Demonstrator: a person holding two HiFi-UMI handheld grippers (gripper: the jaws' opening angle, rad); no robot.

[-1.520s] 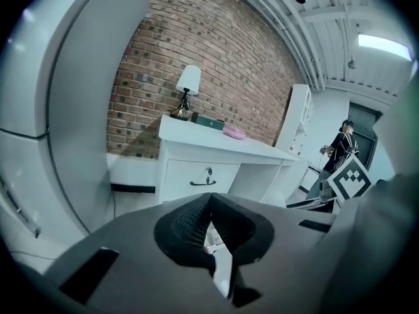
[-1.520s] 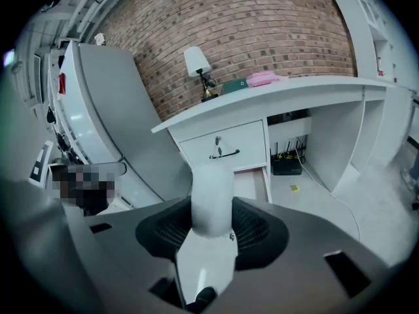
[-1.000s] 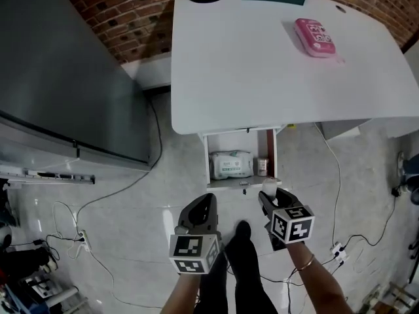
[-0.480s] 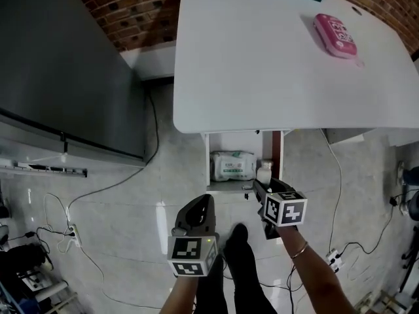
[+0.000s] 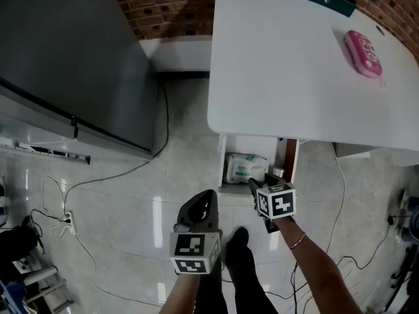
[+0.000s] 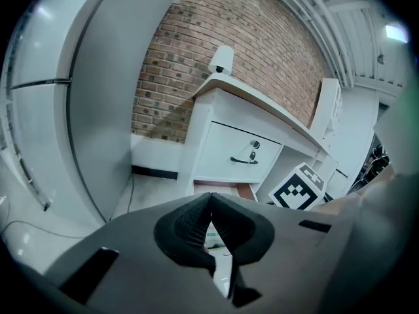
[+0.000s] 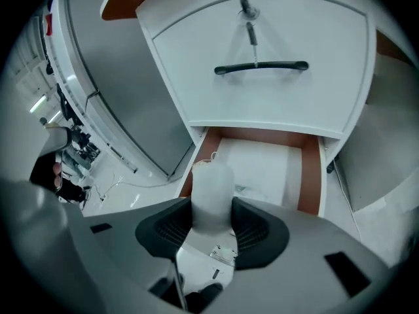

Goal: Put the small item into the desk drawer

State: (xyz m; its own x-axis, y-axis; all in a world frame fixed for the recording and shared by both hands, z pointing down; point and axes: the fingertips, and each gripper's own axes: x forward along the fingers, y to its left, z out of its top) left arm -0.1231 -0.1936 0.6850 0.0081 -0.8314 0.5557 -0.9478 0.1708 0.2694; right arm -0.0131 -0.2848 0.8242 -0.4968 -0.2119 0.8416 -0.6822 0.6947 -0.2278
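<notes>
Carry step, nearly at the drop: my right gripper (image 7: 211, 224) had its jaws spread fairly wide and clamped on the small white item (image 7: 213, 188), a stubby cylinder upright between the pads, right at the front edge of the open desk drawer (image 7: 309, 175) and not yet inside. My left gripper (image 6: 211, 221) was pinched closed with nothing in it, hanging back low over the floor. Next move, as I judged it: push forward past the drawer front, lower, then let go. A wipes pack (image 5: 243, 169) already took up most of the drawer, so free space looked tight. The closed upper drawer (image 7: 262, 103) overhung the opening, leaving little headroom. A pink case (image 5: 364, 52) on the desk top (image 5: 288, 77) was well apart.
</notes>
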